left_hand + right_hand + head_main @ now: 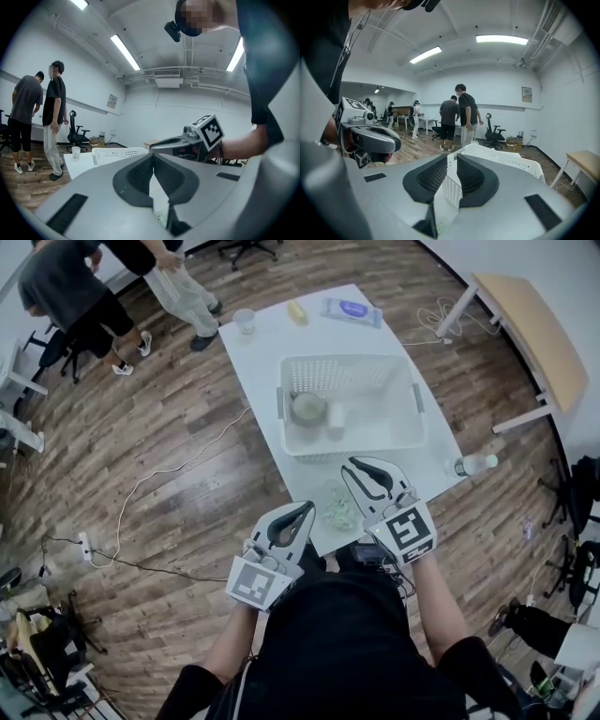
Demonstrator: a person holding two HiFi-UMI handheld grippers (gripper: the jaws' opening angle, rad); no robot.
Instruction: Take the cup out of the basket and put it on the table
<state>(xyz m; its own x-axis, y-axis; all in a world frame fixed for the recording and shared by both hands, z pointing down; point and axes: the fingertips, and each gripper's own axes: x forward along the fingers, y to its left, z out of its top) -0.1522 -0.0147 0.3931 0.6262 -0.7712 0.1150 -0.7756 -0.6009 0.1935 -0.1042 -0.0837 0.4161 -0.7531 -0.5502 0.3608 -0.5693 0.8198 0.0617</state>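
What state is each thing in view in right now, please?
left gripper: shut, empty.
right gripper: jaws slightly apart, empty.
basket: on the table, open-topped.
cup: in the basket, untouched.
round dish: in the basket, beside the cup.
second cup: upright on the table.
bottle: lying on its side.

Person wearing black short-sleeved top | left gripper showing grey shell, black pads, square-marker cube | right gripper looking alike
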